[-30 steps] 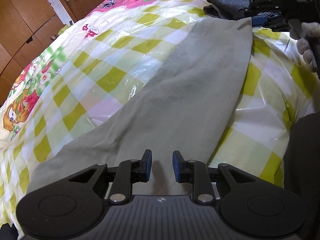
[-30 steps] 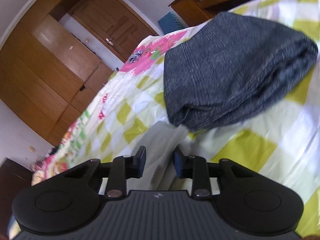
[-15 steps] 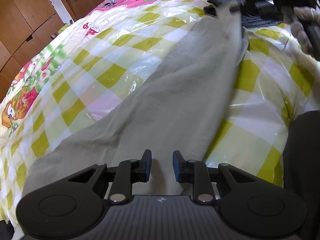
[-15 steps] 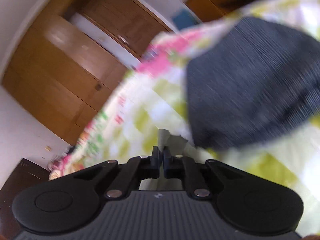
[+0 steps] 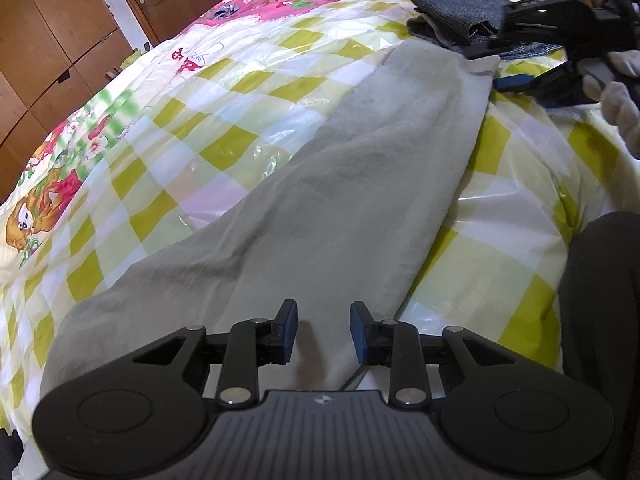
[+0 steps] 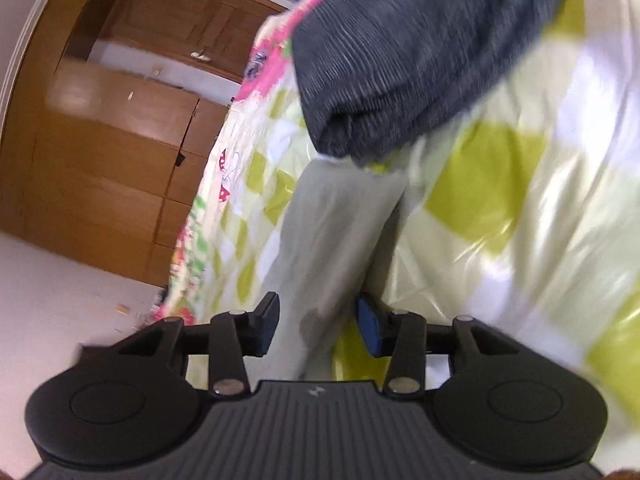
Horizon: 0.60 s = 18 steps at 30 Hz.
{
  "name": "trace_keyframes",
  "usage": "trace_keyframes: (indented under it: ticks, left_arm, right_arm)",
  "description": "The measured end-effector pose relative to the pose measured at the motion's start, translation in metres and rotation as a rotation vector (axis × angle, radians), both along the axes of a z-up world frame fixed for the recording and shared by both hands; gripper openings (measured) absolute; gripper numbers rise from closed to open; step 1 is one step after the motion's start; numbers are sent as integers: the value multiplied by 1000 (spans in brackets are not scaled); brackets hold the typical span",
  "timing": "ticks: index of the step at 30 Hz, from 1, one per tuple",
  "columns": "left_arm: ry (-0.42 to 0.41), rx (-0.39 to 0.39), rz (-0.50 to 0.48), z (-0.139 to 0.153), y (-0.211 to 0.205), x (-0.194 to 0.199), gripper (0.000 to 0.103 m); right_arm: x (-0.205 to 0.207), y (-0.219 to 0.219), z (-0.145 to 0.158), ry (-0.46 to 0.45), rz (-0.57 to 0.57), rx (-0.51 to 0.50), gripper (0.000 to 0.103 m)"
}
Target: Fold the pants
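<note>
Grey-green pants (image 5: 360, 200) lie lengthwise on the checked bedspread (image 5: 200, 140). My left gripper (image 5: 324, 330) hovers over their near end. Its jaws are opening, and the blue pads (image 5: 287, 330) stand clear of the cloth under them. At the far end is my right gripper (image 5: 496, 64), held by a gloved hand (image 5: 616, 100), its jaws on either side of the hem corner. In the right wrist view the right gripper (image 6: 320, 326) is opening. The pants (image 6: 340, 220) run between its spread pads (image 6: 370, 330), which do not press on them.
A folded dark grey garment (image 5: 456, 0) (image 6: 400, 40) lies on a small pile just beyond the pants' far end. Wooden wardrobes (image 5: 52, 40) and a door stand past the bed's left side. A dark-trousered leg (image 5: 600, 300) is at the right edge.
Half a second ago the right gripper was shut on the pants' far hem and lifting it. It has since sunk and opened, and the hem lies flat. The left jaws have widened slightly.
</note>
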<state>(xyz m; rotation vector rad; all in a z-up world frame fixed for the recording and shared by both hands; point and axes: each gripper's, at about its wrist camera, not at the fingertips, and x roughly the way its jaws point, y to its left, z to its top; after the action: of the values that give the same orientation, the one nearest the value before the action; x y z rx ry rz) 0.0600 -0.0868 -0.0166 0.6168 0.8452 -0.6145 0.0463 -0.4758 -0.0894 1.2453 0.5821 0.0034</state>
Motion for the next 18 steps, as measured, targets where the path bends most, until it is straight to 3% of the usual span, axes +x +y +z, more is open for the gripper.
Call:
trace_keyframes:
  ticks: [3,7,10,12,15,18]
  left_arm:
    - [-10,-15,-6,1,1,-2,44]
    - [-18,-20,-1,0,-1,0,44]
    - [-15,-40,-2,3,1,1,45]
    - [-13,-31,-3,0,1,2,45]
    - [-12,-28,9,-1,1,2,45]
    - [-19,-30,11,1,2,-1,45]
  right_arm:
    - [0,3,-1,-21,0,2,48]
    - [-3,2,-12,-105,-39,162,52]
    - [-8,7,-9,-119,-26,113,60]
    - [2,7,-14,-108,-41,124,58]
    - [12,-7,-17,-176,-149,113,57]
    - [14,-16,-18,-219,-178,204,49]
